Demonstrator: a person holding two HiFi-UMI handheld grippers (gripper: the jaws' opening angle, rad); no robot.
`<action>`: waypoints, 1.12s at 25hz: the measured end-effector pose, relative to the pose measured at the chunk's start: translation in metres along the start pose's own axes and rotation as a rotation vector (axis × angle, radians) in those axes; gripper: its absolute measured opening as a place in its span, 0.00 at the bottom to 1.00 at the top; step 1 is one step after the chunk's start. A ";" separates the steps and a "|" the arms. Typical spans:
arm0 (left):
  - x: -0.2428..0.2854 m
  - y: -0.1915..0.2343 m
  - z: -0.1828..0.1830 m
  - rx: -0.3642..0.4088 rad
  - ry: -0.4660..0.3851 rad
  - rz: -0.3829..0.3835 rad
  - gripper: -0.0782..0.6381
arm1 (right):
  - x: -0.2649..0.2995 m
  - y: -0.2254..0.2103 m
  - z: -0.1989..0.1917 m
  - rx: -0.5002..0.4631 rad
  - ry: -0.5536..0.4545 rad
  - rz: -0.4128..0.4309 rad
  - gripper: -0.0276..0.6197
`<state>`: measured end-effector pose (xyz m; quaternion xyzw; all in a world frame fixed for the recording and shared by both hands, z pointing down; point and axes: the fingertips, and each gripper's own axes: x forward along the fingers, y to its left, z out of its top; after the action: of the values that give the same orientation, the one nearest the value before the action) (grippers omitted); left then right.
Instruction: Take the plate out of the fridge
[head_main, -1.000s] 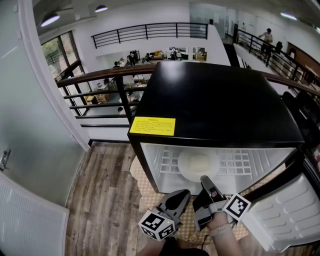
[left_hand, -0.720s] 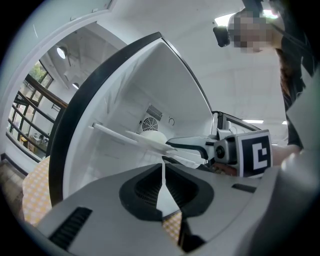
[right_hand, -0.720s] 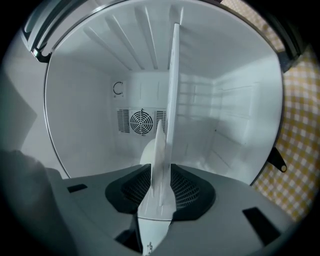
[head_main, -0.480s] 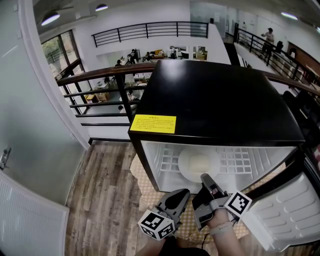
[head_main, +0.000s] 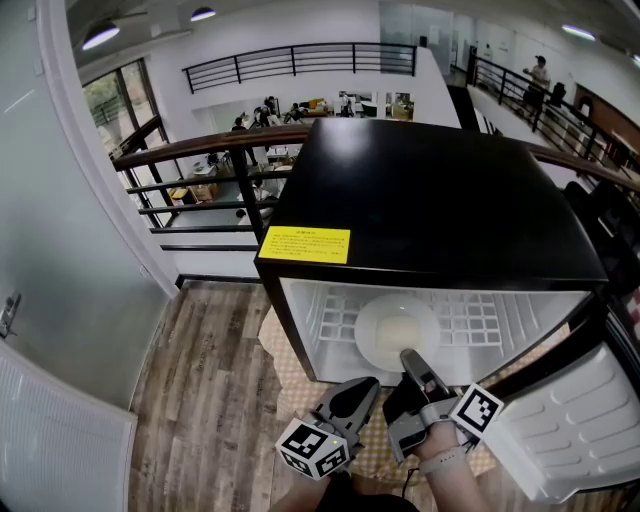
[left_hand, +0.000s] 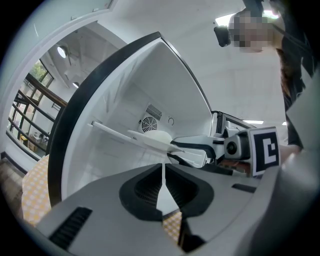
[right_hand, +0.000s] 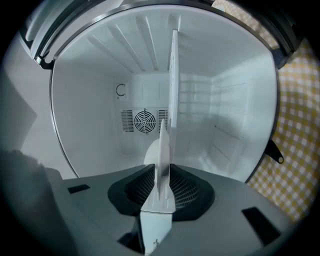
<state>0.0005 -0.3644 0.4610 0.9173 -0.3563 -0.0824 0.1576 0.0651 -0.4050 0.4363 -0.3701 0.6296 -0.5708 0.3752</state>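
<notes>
A white plate (head_main: 396, 333) lies on the white wire shelf (head_main: 470, 322) inside the open black-topped fridge (head_main: 430, 200). My right gripper (head_main: 409, 360) reaches into the fridge mouth and is shut on the plate's near rim. The right gripper view shows the plate (right_hand: 162, 147) edge-on between the jaws of that gripper (right_hand: 161, 176), with the shelf (right_hand: 173, 80) beyond it. My left gripper (head_main: 366, 388) stays just outside the fridge, left of the right one, shut and holding nothing. In the left gripper view, the closed left gripper (left_hand: 163, 169) faces the plate (left_hand: 154, 139) and the right gripper (left_hand: 176, 148).
The fridge door (head_main: 570, 420) hangs open at the right. The fridge stands on a yellow checked mat (head_main: 290, 375) over wood flooring (head_main: 200, 380). A railing (head_main: 200, 150) runs behind the fridge. A fan grille (right_hand: 144, 121) sits in the fridge's back wall.
The plate has slid slightly toward the fridge's front with the right gripper shut on it. The left gripper has barely moved.
</notes>
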 end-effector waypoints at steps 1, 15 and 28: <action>0.000 0.000 0.000 -0.001 0.000 0.001 0.14 | 0.002 -0.001 0.000 -0.002 0.001 -0.002 0.17; -0.002 -0.001 0.000 -0.005 -0.008 0.009 0.14 | -0.008 -0.005 -0.002 0.028 -0.007 -0.006 0.14; -0.009 -0.012 0.002 0.013 -0.018 0.012 0.14 | -0.027 -0.005 -0.006 0.034 0.006 -0.003 0.14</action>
<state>0.0012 -0.3502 0.4555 0.9154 -0.3637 -0.0873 0.1490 0.0722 -0.3784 0.4430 -0.3630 0.6205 -0.5829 0.3787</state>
